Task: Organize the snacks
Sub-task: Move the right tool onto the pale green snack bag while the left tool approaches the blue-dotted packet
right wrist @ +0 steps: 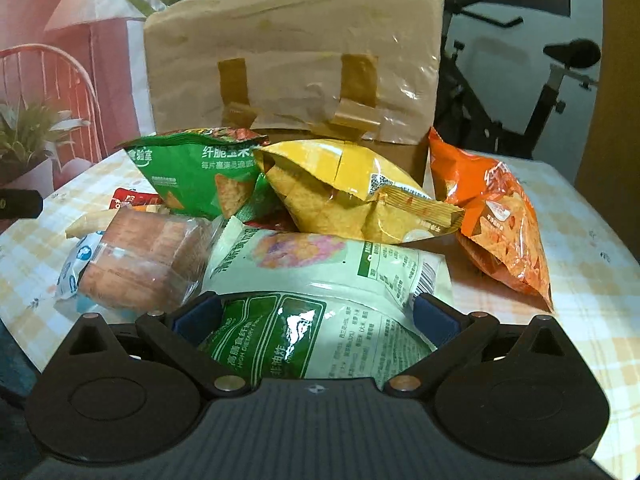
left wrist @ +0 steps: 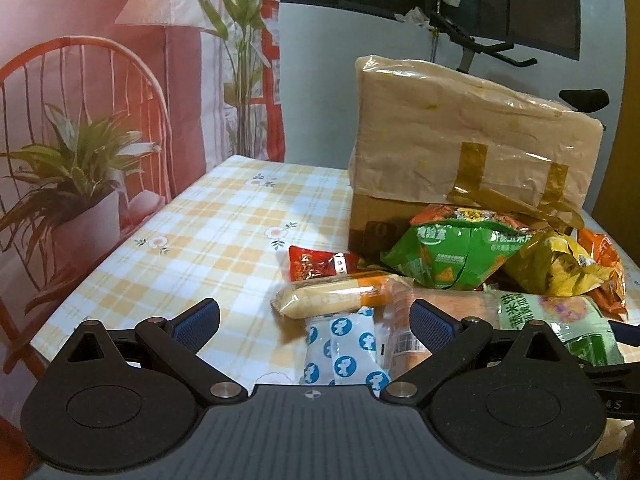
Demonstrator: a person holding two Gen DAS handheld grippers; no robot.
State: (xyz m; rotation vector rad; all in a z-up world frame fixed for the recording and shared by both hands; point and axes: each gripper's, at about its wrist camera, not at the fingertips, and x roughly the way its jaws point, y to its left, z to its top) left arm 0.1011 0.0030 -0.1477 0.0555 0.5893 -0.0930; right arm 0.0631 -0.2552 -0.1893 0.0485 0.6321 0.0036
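Note:
A pile of snack packs lies on the checked tablecloth (left wrist: 192, 232) before a taped cardboard box (left wrist: 472, 140). My left gripper (left wrist: 316, 320) is open and empty, just above white packets with blue dots (left wrist: 344, 352) and a long wafer pack (left wrist: 336, 294). My right gripper (right wrist: 316, 316) is open, its jaws on either side of a pale green pouch (right wrist: 320, 300). Behind it lie a cracker pack (right wrist: 148, 260), a green chip bag (right wrist: 200, 176), a yellow bag (right wrist: 344, 196) and an orange bag (right wrist: 496, 216). The green bag also shows in the left wrist view (left wrist: 448, 252).
The box (right wrist: 296, 64) stands upright at the back of the table with its flap taped up. A small red packet (left wrist: 316, 266) lies at the pile's left. An exercise bike (right wrist: 552, 80) stands behind the table on the right. A printed backdrop (left wrist: 80, 120) hangs on the left.

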